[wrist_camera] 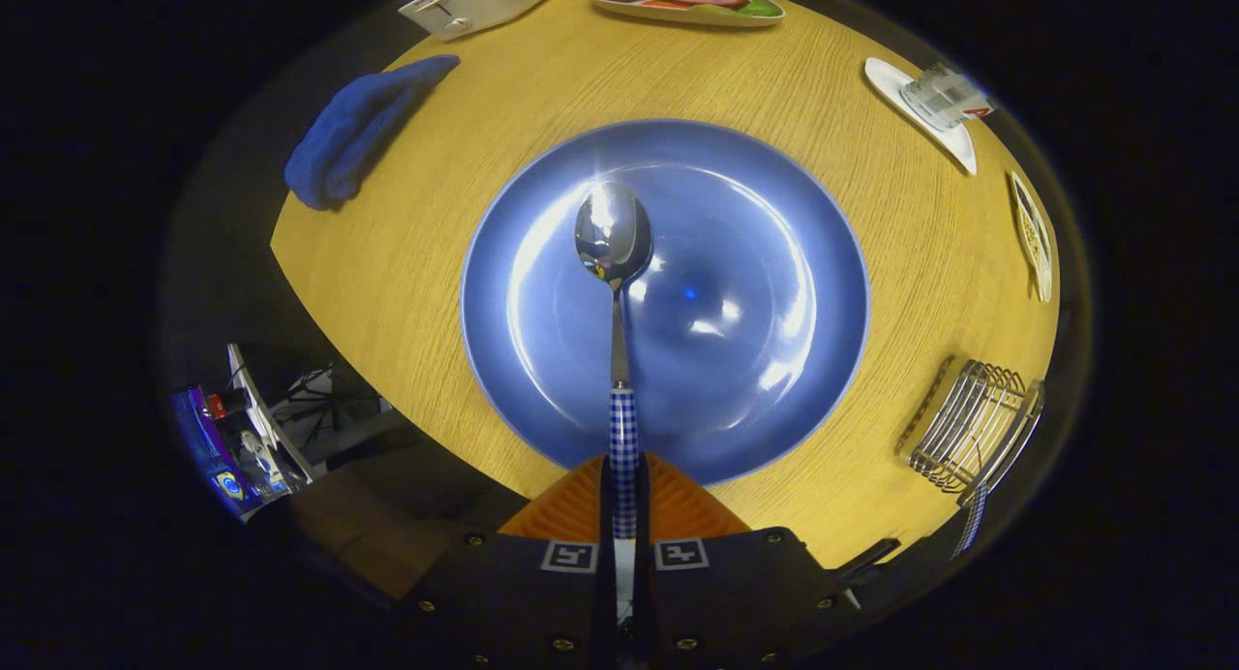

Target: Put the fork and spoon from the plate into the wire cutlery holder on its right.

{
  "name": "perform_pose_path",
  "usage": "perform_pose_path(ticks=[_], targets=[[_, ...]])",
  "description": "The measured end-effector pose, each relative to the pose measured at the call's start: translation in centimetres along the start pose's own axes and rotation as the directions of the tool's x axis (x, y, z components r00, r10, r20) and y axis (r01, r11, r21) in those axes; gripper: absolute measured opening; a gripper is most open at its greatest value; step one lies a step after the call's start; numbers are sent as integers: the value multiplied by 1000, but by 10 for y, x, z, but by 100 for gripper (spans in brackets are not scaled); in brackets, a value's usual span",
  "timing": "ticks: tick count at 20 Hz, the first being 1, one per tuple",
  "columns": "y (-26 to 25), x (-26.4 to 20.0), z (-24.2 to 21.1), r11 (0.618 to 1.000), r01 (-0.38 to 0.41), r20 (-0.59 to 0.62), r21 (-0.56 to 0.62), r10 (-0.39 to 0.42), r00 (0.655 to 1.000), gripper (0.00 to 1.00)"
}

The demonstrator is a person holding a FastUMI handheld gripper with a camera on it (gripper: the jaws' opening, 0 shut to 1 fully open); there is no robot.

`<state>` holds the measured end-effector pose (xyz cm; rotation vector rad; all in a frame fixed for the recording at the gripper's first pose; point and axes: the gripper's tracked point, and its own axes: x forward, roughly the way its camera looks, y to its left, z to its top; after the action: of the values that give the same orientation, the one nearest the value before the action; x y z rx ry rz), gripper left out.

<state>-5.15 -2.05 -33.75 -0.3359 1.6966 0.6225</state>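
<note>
One spoon (614, 234) is clamped by its checked handle between both fingers of the gripper (624, 491), bowl out over the blue plate (755, 292). I judge it should travel level to the wire cutlery holder (973, 423), right of the plate, then tip handle-down. The plate lies on a wooden table (465, 147), with a blue cloth (353, 133) to its far left.

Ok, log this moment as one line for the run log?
gripper: shut on spoon handle | spoon: held above blue plate | wire cutlery holder: right of plate, checked handle at its edge | next: probably carry spoon to holder
</note>
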Motion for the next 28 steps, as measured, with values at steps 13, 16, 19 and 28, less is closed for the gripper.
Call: perform_pose_path(ticks=[13, 16, 19, 28], targets=[[-73, -79, -55, 998, 68, -143, -5, -68, 987, 7], [-89, -104, -74, 996, 87, -194, -32, -92, 977, 7], [-109, -131, -99, 991, 122, -227, -49, -130, 965, 7], [-159, -185, -142, 977, 196, -323, -87, -214, 922, 7]])
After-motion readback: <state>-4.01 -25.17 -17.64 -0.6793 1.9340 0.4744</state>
